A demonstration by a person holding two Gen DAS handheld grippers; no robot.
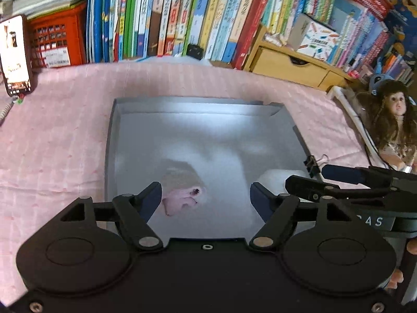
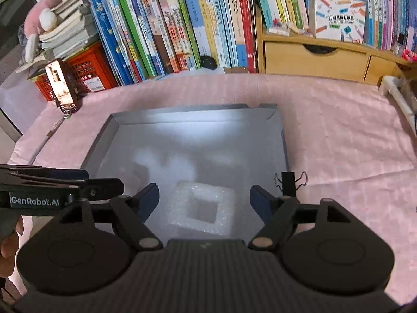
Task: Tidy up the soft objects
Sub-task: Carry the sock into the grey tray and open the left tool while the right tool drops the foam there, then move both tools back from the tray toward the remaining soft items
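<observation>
A shallow grey box (image 1: 112,135) lies on the pink cloth, also in the right wrist view (image 2: 104,135). Inside it lies a small pink and beige soft toy (image 1: 179,198) and a white square foam ring (image 2: 206,211), whose edge shows in the left wrist view (image 1: 276,177). My left gripper (image 1: 206,198) is open and empty, hovering over the box just right of the soft toy. My right gripper (image 2: 204,199) is open and empty, hovering directly over the foam ring. Each gripper shows from the side in the other's view.
A row of upright books (image 2: 182,26), a red crate (image 1: 57,41) and a wooden drawer unit (image 2: 312,54) line the back. A phone (image 1: 15,54) stands at the left. A doll (image 1: 393,120) sits at the right. A binder clip (image 2: 289,180) grips the box's right edge.
</observation>
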